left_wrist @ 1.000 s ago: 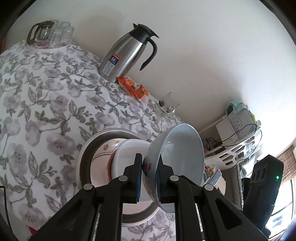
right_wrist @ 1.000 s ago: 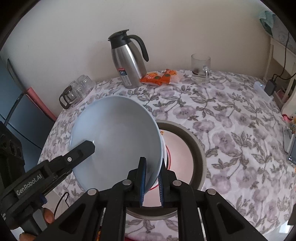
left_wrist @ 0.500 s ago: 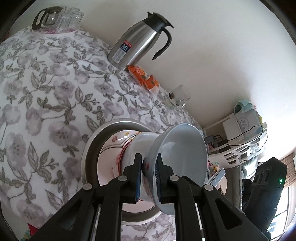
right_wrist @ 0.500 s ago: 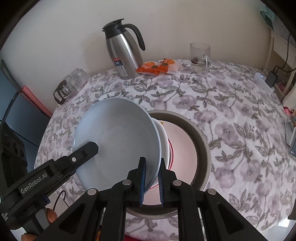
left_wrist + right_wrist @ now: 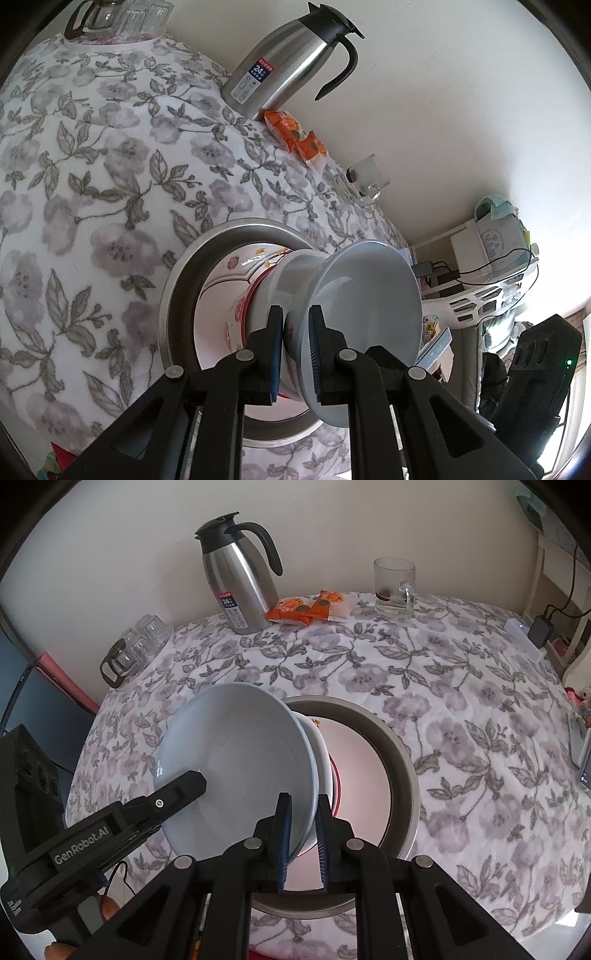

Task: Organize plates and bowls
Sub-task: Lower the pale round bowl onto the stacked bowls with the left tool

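Observation:
A pale blue bowl (image 5: 373,295) (image 5: 236,760) is nested in a white bowl (image 5: 295,273) (image 5: 320,749). Both tilt over a white plate with red patterns (image 5: 229,280), which lies in a round metal tray (image 5: 177,280) (image 5: 402,760). My left gripper (image 5: 295,354) is shut on the near rim of the two bowls. My right gripper (image 5: 303,834) is shut on the opposite rim of the same bowls. The left gripper also shows in the right wrist view (image 5: 177,786), its finger across the blue bowl's inside.
On the floral tablecloth (image 5: 461,686) stand a steel thermos jug (image 5: 240,587), orange snack packets (image 5: 306,607), a glass mug (image 5: 393,589) and upturned glasses (image 5: 136,646). A white rack (image 5: 491,291) stands beyond the table.
The stacked bowls have come down toward the plate in the metal tray and lie closer to it. Both grippers kept their hold on the rims.

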A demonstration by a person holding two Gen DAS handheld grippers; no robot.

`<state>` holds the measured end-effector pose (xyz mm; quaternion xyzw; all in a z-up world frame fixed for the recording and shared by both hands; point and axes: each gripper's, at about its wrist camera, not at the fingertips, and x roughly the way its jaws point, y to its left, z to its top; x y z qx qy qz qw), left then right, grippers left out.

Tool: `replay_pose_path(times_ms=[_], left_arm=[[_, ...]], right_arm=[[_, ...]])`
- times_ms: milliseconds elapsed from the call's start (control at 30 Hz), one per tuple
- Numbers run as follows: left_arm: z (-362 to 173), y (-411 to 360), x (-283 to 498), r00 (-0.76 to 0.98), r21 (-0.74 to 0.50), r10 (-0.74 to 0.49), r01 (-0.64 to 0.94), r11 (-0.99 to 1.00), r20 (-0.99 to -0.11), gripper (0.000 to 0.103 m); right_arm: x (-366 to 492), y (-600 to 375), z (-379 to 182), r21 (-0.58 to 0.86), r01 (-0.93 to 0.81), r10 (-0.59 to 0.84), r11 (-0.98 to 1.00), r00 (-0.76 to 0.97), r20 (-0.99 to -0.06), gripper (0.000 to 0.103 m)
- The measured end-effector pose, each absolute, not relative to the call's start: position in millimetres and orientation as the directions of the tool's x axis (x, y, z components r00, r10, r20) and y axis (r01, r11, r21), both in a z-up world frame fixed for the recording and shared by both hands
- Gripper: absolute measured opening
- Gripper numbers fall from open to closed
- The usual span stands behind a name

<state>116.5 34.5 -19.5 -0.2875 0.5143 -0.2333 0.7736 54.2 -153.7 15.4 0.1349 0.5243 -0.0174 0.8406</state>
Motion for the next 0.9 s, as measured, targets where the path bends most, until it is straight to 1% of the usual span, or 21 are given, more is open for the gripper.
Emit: replay_pose_path(times_ms=[700,833,900], left_arm=[[-14.9,36.7,114.9,0.383,-0.681,-0.648,0.062,0.730,-0.659,0.012],[-7.9,37.3,112.1,0.414,-0.655,-0.622,0.078,0.752,-0.664,0.012],[-7.9,38.3,112.3,0.414,-0.661,-0.627,0.078,0.746,-0.660,0.012]], right_arm=[[55.9,-152.4,14.7,0.204,0.172,0.110,0.964,0.443,-0.890,0.017],[55.1,-152.9,15.4,0.201,0.173,0.106,0.964,0.444,-0.890,0.018],[55.0,-154.8,14.7,0.204,0.183,0.105,0.962,0.441,-0.891,0.019]])
